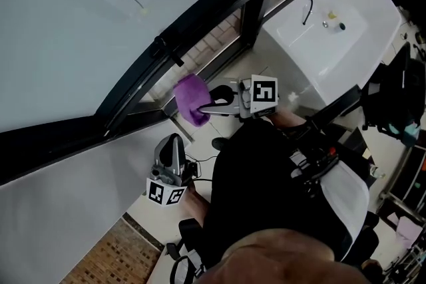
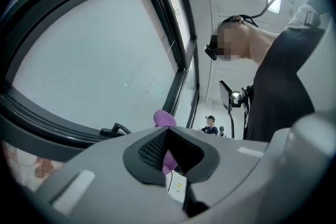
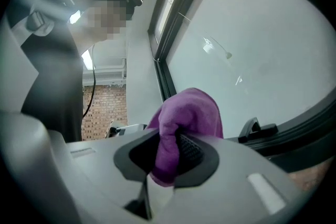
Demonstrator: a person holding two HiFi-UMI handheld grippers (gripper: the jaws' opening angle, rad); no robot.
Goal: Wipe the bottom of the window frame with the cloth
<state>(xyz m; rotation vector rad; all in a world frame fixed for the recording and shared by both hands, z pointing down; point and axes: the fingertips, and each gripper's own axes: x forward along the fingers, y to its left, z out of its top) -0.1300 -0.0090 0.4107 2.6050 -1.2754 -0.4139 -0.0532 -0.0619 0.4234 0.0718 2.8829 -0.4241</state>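
The purple cloth (image 1: 192, 98) is hanging bunched and folded over just beside the bottom rail of the window frame (image 1: 143, 86) — contact is not showing, so I judge the wiping is still lying ahead. The right gripper (image 1: 212, 103) is pinching it, jaws closed on its fold. The left gripper (image 1: 173, 143) is waiting below, jaws barely parted — holding nothing.

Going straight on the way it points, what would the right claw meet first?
The right claw, shut on the cloth, points at the window frame's bottom rail. The cloth would likely touch that frame first, though depth is unclear.
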